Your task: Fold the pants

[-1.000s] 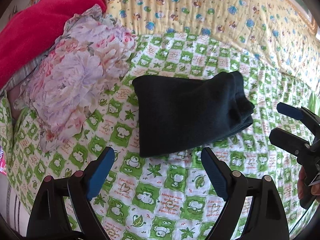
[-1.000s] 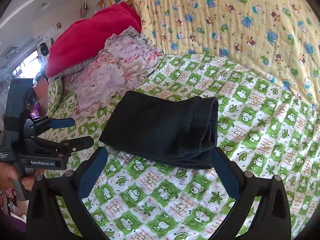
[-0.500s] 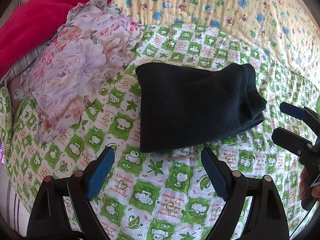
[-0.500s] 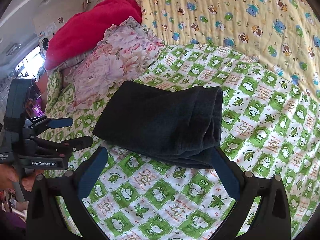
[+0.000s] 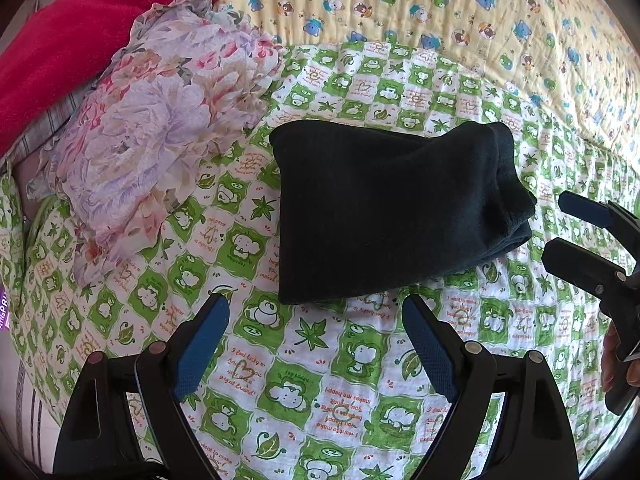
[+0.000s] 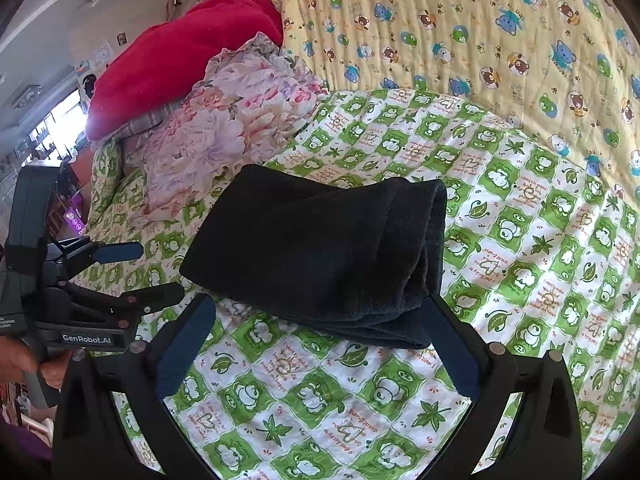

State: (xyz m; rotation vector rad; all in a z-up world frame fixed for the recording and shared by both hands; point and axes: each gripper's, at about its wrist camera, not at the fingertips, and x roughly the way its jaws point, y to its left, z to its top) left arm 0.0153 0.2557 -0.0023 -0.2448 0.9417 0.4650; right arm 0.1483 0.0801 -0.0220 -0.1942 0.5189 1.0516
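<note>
Pants lie folded into a dark bundle mid-bed on the green checked sheet; left hand-held gripper and right hand-held gripper hover spread wide, empty.

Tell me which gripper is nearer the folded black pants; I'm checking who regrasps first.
Right. The right gripper has one finger at the folded black pants' thick edge. The left gripper sits just short of their near edge; both are open and empty.
</note>
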